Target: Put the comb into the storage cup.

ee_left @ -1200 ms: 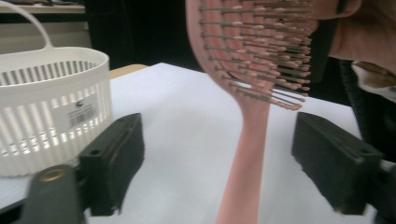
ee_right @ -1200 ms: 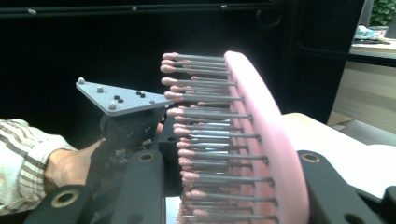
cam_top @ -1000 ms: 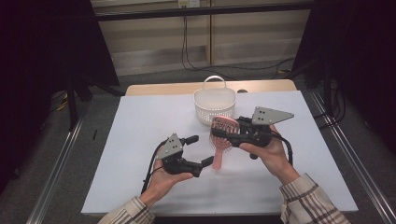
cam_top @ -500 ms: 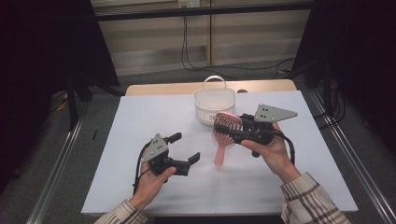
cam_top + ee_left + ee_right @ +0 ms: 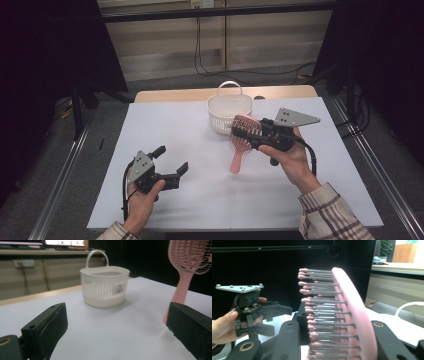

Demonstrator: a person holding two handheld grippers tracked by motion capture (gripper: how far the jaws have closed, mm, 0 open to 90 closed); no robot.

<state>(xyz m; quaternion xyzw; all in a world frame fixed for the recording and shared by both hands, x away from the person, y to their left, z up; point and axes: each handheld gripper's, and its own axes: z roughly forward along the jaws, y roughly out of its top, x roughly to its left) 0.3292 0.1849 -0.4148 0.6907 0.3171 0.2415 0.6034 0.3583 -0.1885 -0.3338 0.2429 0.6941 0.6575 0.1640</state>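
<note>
Pink hairbrush (image 5: 243,140) sits clamped in the right claw (image 5: 246,134); left claw (image 5: 171,160) gapes apart.

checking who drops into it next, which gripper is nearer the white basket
Right. The right gripper, shut on the pink hairbrush, sits just in front of the white basket. The left gripper is open, farther back toward the person and off to the left.
</note>
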